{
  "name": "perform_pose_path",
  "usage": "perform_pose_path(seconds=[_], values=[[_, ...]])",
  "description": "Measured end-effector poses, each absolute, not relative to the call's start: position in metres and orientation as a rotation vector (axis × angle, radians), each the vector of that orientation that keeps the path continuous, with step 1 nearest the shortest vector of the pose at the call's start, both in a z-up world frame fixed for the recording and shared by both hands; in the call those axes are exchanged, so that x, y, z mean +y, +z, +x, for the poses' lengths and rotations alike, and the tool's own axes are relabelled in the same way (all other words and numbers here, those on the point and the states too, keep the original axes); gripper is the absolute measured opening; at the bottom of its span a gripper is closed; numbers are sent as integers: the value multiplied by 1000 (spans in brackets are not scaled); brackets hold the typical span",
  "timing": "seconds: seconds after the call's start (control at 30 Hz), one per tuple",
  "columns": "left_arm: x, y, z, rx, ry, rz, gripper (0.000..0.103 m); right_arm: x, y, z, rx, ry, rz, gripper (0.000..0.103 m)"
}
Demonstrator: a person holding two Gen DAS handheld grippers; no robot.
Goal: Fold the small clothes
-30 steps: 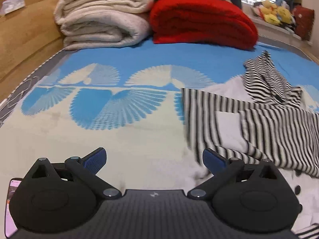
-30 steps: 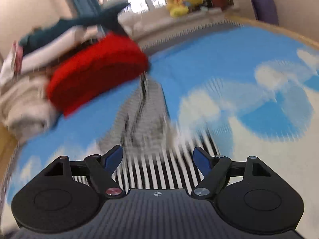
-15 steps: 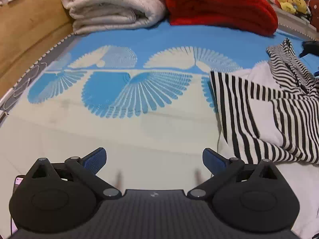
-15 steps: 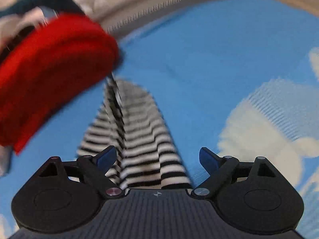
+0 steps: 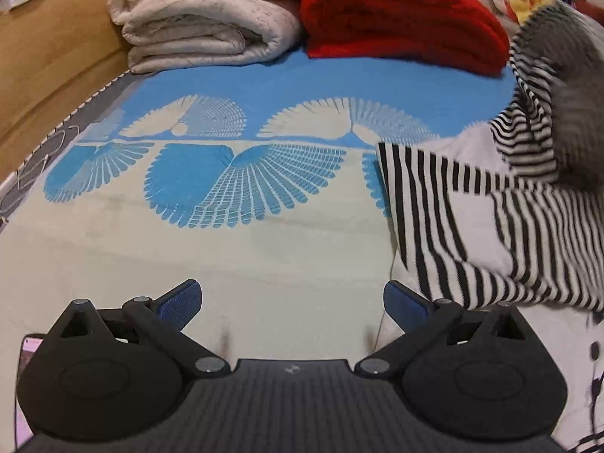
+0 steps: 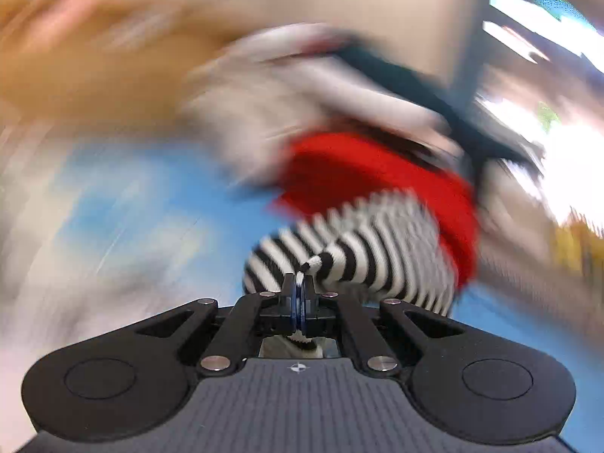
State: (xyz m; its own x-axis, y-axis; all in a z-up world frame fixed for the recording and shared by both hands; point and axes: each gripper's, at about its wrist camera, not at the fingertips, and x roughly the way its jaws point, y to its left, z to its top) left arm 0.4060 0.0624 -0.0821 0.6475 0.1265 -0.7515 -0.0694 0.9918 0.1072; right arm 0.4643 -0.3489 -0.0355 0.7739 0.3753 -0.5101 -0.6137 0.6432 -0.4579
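Blue-and-cream patterned bedspread seen, folded red blanket at far end. Striped garment lay right of left gripper, spread wide, empty. Right gripper pressed together, sleeve tip pinched and lifted; left gripper judged nearer flat body.
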Motion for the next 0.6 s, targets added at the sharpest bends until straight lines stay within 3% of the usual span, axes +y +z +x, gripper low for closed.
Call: perform_pose_path(seconds=[0.03,0.07,0.1,0.13,0.2,0.47,0.6], values=[[63,-81,406,859,109,57,103,-354,-55,437,469,575,-701,12],[62,-80,405,857,107,40,103,-364,-75,417,582,523,-693,40],[61,-79,405,858,105,29,103,-375,-94,404,688,434,-658,54],[59,-79,406,860,102,18,103,-386,-105,396,733,357,-616,61],[54,-80,405,864,85,10,103,-409,-110,385,746,210,-450,58],[28,-59,388,713,-165,-160,103,-445,-73,412,604,114,307,64],[-1,-44,413,729,-288,-246,103,-433,-93,455,694,171,607,69]])
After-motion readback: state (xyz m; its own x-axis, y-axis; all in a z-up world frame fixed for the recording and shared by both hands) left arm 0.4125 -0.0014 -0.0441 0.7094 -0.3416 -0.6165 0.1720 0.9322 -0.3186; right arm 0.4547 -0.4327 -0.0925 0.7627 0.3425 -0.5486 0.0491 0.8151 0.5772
